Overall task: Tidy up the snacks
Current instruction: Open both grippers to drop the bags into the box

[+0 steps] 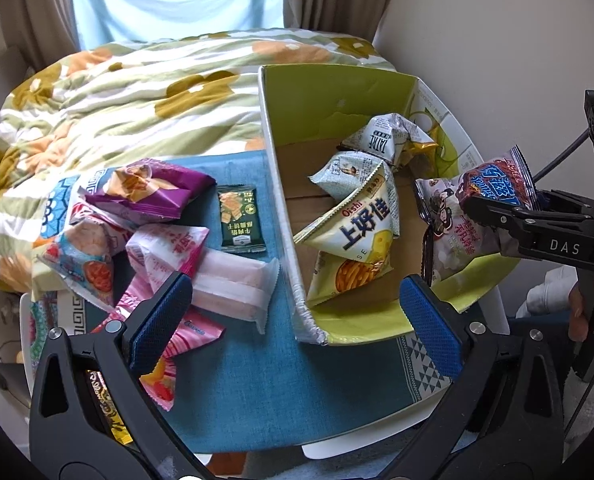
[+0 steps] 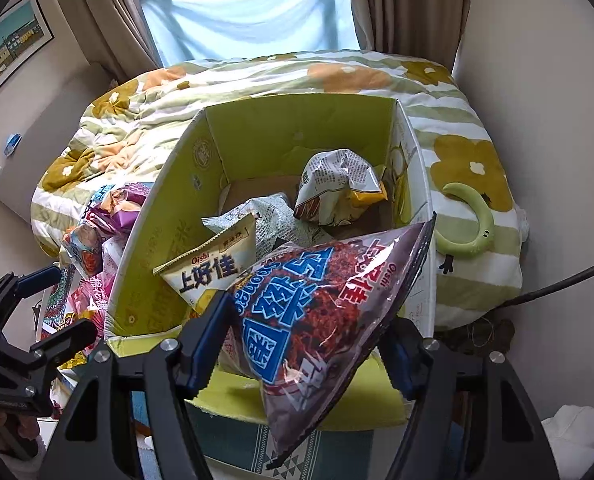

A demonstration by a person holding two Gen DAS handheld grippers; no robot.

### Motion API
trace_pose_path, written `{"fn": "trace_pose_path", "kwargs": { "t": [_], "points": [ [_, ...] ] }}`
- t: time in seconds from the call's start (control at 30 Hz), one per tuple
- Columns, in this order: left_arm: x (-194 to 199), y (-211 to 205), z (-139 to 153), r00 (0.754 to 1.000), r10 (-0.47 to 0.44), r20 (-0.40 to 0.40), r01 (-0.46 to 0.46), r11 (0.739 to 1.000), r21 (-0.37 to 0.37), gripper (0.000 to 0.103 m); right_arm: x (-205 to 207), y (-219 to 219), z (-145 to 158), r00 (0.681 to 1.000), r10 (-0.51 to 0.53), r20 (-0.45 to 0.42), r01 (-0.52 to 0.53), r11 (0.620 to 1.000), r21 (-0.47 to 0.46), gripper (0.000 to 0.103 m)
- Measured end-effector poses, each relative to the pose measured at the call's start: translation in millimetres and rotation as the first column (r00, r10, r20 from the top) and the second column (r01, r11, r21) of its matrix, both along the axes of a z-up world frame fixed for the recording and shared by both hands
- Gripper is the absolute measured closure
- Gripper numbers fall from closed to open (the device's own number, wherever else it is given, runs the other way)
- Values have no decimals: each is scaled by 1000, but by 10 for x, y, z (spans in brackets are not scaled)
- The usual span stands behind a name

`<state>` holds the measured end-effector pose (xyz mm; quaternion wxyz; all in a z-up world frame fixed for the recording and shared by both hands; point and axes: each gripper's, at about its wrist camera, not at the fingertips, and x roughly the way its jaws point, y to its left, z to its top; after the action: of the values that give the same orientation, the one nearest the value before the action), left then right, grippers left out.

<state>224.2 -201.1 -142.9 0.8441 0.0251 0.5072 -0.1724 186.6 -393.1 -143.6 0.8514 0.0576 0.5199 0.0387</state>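
Nearest in the left wrist view, the left gripper (image 1: pixel 293 312) stands wide open and empty over the blue table mat (image 1: pixel 237 380). Just left of it lies the unsorted pile of snack packets (image 1: pixel 145 232), with a dark green cracker packet (image 1: pixel 239 220) beside the cardboard box (image 1: pixel 281 200) on its right. The box holds a yellow Oishi bag (image 1: pixel 353 236) and newsprint-patterned packets (image 1: pixel 385 140).

In the right wrist view, the right gripper (image 2: pixel 305 352) pinches a purple Oishi bag (image 2: pixel 317 312) over the box's near right corner. The step appears to be dropping that bag in; next the jaws should open over the box, while the left reaches for the pile. A green ring (image 2: pixel 473 224) lies on the floral quilt (image 2: pixel 457 128), far right.
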Motion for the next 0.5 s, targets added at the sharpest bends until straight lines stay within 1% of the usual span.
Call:
{"fn": "trace_pose_path", "kwargs": {
  "t": [0.1, 0.17, 0.2, 0.23, 0.27, 0.37, 0.43, 0.5],
  "points": [
    [28, 28, -34, 1000, 6, -15, -6, 1000, -23, 1, 9, 37, -64, 999, -19, -32, 18, 999, -47, 37],
    [38, 21, -54, 1000, 5, -21, -6, 999, -31, 1, -3, 31, -106, 999, -24, -40, 22, 998, -51, 33],
    [37, 16, -61, 1000, 4, -22, -5, 999, -31, 1, -21, 13, -114, 999, -29, -25, 28, 998, -48, 19],
    [33, 10, -67, 1000, 4, -22, -4, 1000, -29, 1, -44, -11, -117, 999, -39, -4, 39, 998, -54, 3],
    [23, 7, -72, 1000, 3, -22, -4, 1000, -26, 1, -76, -35, -114, 999, -51, 13, 52, 997, -64, 0],
    [-19, 12, -80, 1000, 7, -24, -8, 1000, -26, 1, -169, -110, -80, 996, -74, 41, 76, 996, -49, 0],
    [-54, 18, -66, 1000, 10, -23, -11, 1000, -27, 1, -225, -135, -64, 996, -77, 42, 78, 997, -27, 0],
    [-90, 24, -29, 1000, 15, -14, -16, 1000, -24, 1, -268, -126, -40, 997, -66, 43, 68, 997, -33, 0]
  ]
}}
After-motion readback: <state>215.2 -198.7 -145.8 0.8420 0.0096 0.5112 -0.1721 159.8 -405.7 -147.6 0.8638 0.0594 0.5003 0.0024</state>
